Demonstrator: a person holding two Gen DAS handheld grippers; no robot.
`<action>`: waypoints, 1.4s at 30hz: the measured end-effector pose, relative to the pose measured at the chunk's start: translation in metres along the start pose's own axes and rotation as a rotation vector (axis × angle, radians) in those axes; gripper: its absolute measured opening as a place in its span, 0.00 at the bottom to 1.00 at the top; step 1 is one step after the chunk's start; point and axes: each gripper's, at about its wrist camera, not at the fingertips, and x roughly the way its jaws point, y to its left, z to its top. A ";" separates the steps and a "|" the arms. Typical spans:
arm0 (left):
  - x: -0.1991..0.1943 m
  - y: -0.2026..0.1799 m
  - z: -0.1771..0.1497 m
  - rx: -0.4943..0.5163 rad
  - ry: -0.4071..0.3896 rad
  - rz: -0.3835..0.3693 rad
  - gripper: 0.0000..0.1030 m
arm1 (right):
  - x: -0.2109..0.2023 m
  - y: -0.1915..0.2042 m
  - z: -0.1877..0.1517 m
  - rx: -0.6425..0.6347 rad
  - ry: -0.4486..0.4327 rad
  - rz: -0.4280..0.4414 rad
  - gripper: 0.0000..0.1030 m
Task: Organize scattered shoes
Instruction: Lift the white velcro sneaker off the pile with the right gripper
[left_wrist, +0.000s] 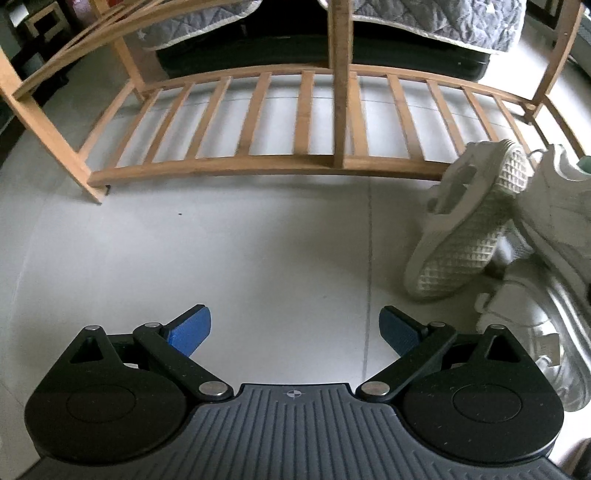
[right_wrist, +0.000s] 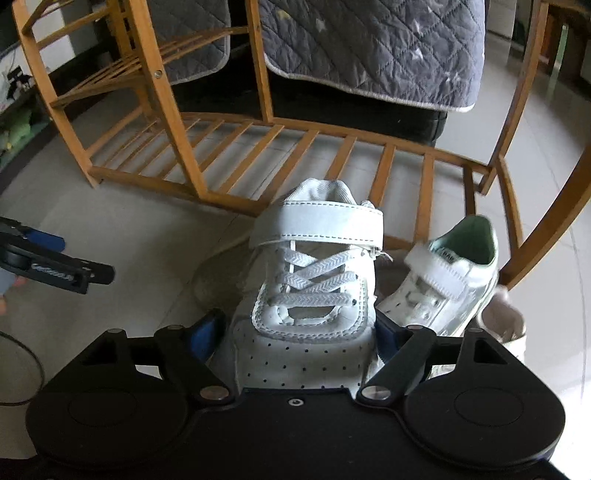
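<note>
White laced sneaker (right_wrist: 306, 295) may slip sideways from right gripper (right_wrist: 301, 334) (fingers clamped on its toe only), left gripper (left_wrist: 295, 328) spread empty.

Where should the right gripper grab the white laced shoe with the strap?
Across the forefoot, coming from the toe end. The white laced shoe sits upright, toe toward the right gripper, whose blue pads already flank its perforated toe box. The sides there are flat and parallel. The strap and collar further back look wider and softer, likely poorer purchase.
</note>
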 end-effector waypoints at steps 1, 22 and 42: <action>0.000 0.002 0.000 -0.006 0.000 0.008 0.96 | -0.003 0.003 0.000 -0.009 -0.007 0.005 0.81; 0.013 0.088 -0.020 -0.208 0.045 0.113 0.96 | 0.102 0.135 0.025 -0.294 0.035 0.195 0.81; 0.020 0.095 -0.029 -0.207 0.075 0.114 0.96 | 0.136 0.143 -0.003 -0.181 0.170 0.227 0.81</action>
